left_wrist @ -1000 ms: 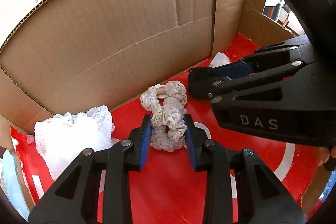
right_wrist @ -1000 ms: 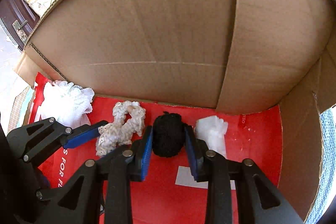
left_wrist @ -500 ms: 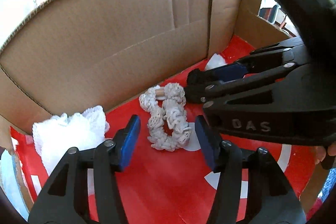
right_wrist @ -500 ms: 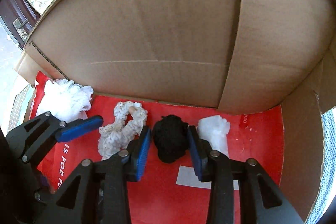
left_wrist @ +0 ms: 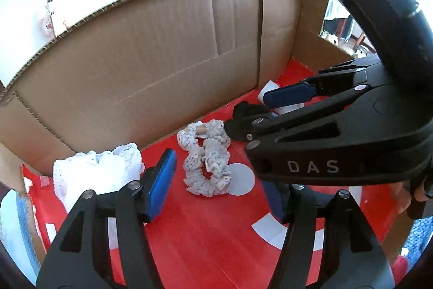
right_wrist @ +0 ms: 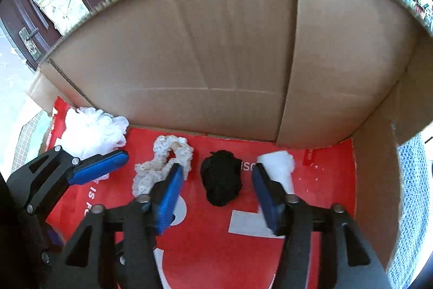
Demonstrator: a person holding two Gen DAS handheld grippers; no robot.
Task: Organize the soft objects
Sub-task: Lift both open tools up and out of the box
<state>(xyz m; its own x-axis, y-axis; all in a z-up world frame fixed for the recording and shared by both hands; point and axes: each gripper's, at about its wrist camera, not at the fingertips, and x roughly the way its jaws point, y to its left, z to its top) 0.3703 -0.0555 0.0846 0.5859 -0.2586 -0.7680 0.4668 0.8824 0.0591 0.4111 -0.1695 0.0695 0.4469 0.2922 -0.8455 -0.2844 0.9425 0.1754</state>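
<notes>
Left wrist view: the left gripper point(left_wrist: 216, 188) is opening, its jaws clear of the cream crocheted scrunchie point(left_wrist: 207, 157) lying between them on the red floor of the cardboard box point(left_wrist: 151, 67) — beside a white lace bundle point(left_wrist: 97, 175).

Right wrist view: the right gripper point(right_wrist: 216, 197) is opening too, the black scrunchie point(right_wrist: 222, 180) loose between its pads, a white piece point(right_wrist: 278, 167) just beyond. Best to let both jaws spread fully, then lift straight out — no snagged yarn.
</notes>
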